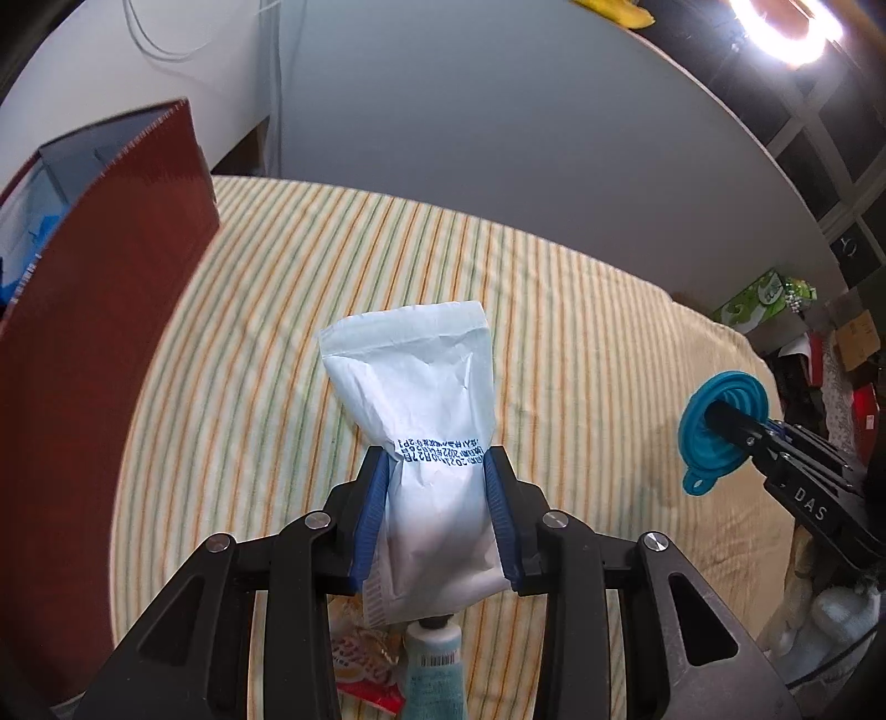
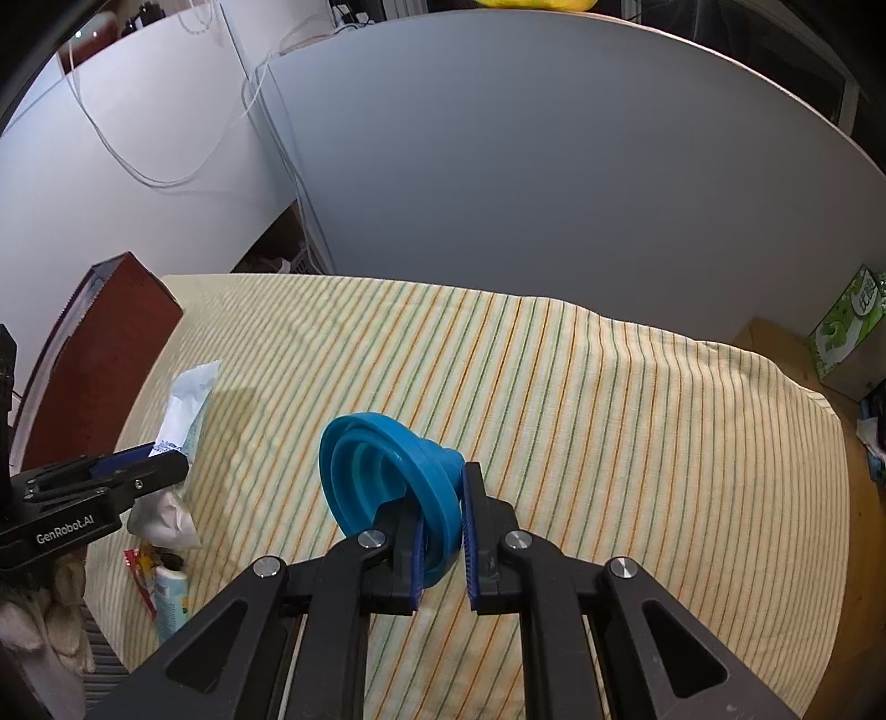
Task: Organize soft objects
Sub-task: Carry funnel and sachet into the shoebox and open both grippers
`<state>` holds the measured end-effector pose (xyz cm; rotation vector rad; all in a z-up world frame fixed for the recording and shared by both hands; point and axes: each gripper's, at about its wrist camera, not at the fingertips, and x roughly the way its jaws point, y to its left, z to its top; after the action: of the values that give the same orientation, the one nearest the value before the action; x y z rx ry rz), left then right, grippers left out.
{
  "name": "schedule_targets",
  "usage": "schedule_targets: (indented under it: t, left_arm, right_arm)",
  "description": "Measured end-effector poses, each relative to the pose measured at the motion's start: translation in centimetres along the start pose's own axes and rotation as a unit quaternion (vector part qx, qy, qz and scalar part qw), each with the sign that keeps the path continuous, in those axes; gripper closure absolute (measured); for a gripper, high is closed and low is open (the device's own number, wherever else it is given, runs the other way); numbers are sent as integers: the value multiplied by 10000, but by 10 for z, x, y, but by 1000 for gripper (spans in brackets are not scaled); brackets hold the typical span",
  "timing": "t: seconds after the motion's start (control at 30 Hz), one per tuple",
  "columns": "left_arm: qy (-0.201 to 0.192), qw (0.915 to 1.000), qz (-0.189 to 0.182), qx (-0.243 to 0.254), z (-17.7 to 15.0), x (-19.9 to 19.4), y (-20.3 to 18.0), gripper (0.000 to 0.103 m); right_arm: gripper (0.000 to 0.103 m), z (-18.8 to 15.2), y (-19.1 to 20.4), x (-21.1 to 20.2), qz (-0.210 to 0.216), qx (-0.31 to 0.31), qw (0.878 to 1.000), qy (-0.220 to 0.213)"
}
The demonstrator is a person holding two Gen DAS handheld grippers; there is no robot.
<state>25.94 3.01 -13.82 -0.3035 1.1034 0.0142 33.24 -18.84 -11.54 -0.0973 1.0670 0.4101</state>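
Two grips going: left gripper point(image 1: 437, 459) squeezes a crinkly white pouch point(image 1: 426, 399) with dark printed text, lifted over the striped cloth point(image 1: 581, 310). Right gripper point(image 2: 443, 493) pinches the rim of a blue collapsible funnel point(image 2: 382, 476), ridged rings showing. Red box point(image 1: 99, 343) sits far left.

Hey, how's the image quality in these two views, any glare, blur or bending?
Left wrist view: a ring light glares white at the top right, the red box at the left edge is smeared, and the pouch print stays sharp. Right wrist view: no glare, the funnel is crisp, and the fisheye bows the wall panel and cloth stripes.
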Motion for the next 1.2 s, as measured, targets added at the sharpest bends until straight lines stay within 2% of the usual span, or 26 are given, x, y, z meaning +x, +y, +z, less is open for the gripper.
schedule_targets:
  t: [0.27, 0.47, 0.67, 0.83, 1.2]
  left_arm:
    - [-351, 9991, -144, 180, -4, -52, 10, 69]
    - [-601, 9979, -155, 198, -8, -94, 41, 69]
    - [-882, 9957, 172, 231, -15, -138, 87, 69]
    - [-1088, 9929, 464, 159, -19, -163, 124, 69]
    - [-1060, 9896, 970, -41, -24, -162, 188, 69]
  right_arm:
    - [93, 5, 18, -35, 272, -175, 9991, -276]
    - [93, 19, 66, -62, 634, -500, 9956, -469]
    - [93, 32, 121, -83, 873, -875, 9903, -631]
    - [93, 44, 168, -83, 1015, -1143, 9859, -674]
    - [93, 67, 260, -62, 1214, -1592, 9779, -599]
